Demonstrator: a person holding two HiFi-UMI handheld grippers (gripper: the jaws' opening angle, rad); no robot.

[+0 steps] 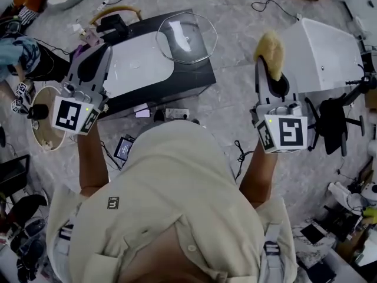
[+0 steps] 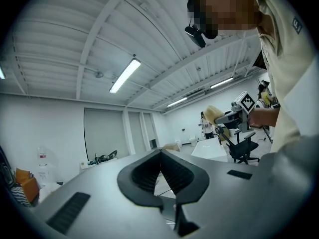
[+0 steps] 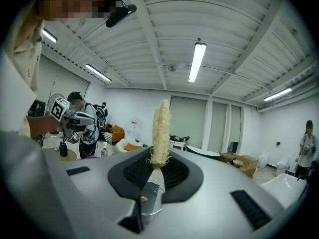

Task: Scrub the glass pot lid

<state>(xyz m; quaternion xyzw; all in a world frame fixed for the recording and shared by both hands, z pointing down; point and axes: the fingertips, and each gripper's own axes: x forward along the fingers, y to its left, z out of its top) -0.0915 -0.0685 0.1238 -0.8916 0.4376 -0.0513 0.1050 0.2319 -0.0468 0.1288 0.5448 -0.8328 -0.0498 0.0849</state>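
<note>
The glass pot lid (image 1: 187, 37) lies flat on the far right part of a black table (image 1: 194, 78), beside a white board (image 1: 138, 69). My left gripper (image 1: 98, 48) is raised over the table's left end, well left of the lid. Its jaws are shut with nothing between them (image 2: 160, 152). To the right of the table, my right gripper (image 1: 268, 61) is held up, shut on a yellow loofah sponge (image 1: 270, 47). The sponge (image 3: 161, 131) stands upright between the jaws (image 3: 158, 159). Both grippers point up towards the ceiling. From the left gripper view the sponge (image 2: 215, 114) shows far off.
A white cabinet (image 1: 327, 52) and a black office chair (image 1: 333, 122) stand at the right. At the left are a round wooden stool (image 1: 44, 131) and another person (image 1: 15, 52). Cables and a power strip (image 1: 177, 113) lie on the floor by the table.
</note>
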